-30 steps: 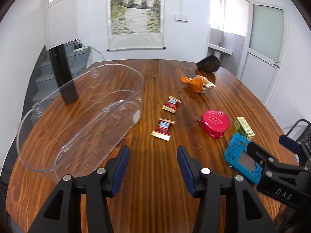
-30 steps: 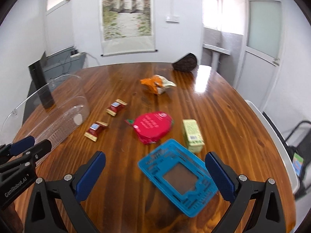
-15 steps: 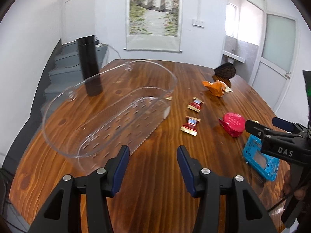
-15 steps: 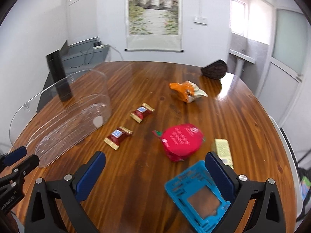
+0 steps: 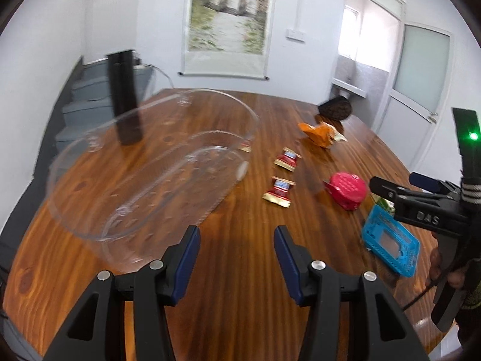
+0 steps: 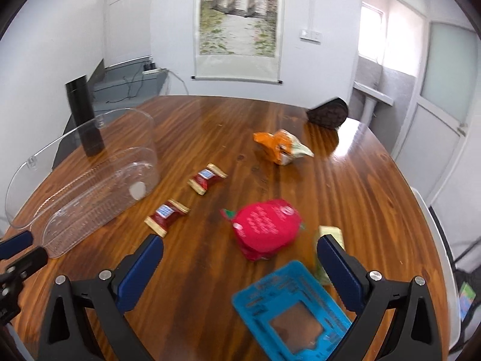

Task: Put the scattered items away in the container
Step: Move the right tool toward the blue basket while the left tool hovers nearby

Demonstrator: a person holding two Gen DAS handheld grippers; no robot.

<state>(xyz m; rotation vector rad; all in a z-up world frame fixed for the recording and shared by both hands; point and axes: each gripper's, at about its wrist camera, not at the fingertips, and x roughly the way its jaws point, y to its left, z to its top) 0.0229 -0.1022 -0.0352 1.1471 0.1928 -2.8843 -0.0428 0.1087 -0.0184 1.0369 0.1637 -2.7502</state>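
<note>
A clear plastic oval container stands empty on the left of the wooden table. Two red candy wrappers lie beside it. A red pouch, a green box, a blue tray and an orange crumpled packet lie to the right. My left gripper is open and empty above the near table edge. My right gripper is open and empty above the blue tray and red pouch.
A black cylinder stands behind the container. A dark brown pouch lies at the table's far right. The right gripper's body shows at the right of the left wrist view. Stairs drop off left of the table.
Both grippers have pulled back and risen, so the table items look smaller and farther. The right gripper has shifted left, with the blue tray now low between its fingers. Nothing was grasped.
</note>
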